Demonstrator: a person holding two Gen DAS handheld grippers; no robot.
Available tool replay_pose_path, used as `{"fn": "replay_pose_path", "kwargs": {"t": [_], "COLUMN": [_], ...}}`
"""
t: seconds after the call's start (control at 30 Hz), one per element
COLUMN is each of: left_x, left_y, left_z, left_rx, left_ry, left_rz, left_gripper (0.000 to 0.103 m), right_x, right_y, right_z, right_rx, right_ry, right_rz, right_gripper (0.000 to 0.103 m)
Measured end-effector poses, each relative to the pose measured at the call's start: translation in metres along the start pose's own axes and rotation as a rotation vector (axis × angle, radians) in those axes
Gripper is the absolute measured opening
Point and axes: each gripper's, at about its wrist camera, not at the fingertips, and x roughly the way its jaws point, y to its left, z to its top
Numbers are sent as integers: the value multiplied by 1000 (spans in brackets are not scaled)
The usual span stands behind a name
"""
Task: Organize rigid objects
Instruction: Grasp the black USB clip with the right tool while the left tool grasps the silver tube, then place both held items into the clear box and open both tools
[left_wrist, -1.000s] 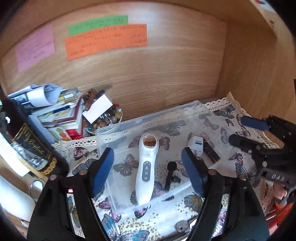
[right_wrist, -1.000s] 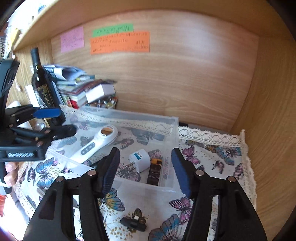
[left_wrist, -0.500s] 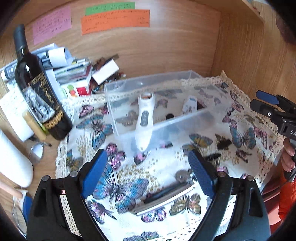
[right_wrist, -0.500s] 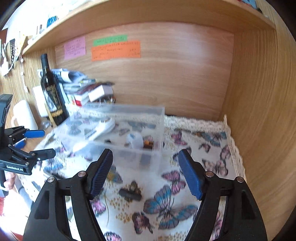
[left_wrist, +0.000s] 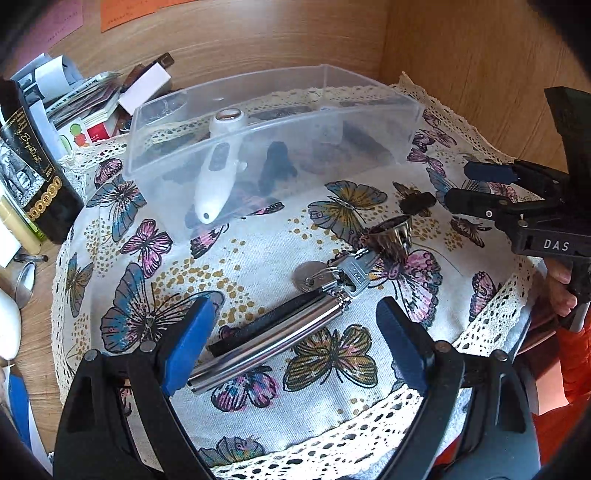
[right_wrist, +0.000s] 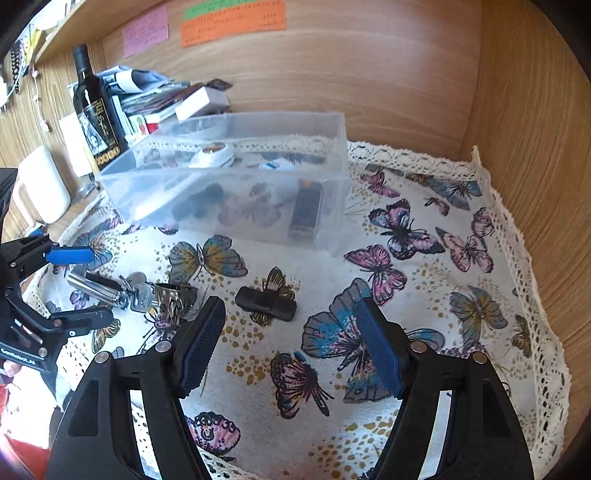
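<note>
While both agape and empty, left claw (left_wrist: 291, 345) above key bunch (left_wrist: 334, 277), right claw (right_wrist: 291, 347) near black clip (right_wrist: 266, 303).

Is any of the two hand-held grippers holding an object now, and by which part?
No, nothing is held. The left hand-held gripper is open above the metal key holder, and the right hand-held gripper is open near the black clip.
</note>
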Motion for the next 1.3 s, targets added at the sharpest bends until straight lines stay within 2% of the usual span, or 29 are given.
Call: {"fn": "replay_pose_path", "kwargs": {"t": [0.13,0.2,0.3,0.43,0.53,0.57,0.6,0.97,1.3], "left_x": [9,8,5,2,1,0,0,-19,-68], "left_y": [3,4,8,16,21,22,23,22,27], "left_z": [-4,-6,-7,-9,-11,-11,-12,-20,5], "left_rx": [-6,11,-2,-39,-67,-72,-76,-122,-136], "left_ry": [42,31,21,0,-8,-10,-12,-67,-225], "left_rz": [-18,-8,-12,-12,-18,-16,-8,18,47], "left_gripper": [71,68,56,34,24,18,15,15,15], "right_x": [12,19,30,40,40,40,40,25,-16], "right_y": [4,9,16,20,21,21,20,22,19], "right_z": [3,5,6,6,6,6,5,6,22], "right_rx": [-1,-14,-32,-34,-41,-40,-41,-44,-32], "right_ry": [33,59,93,103,93,90,87,16,-115], "right_rz": [30,36,35,29,14,13,13,-3,-9], "right_gripper": [71,71,70,52,42,42,42,42,42]}}
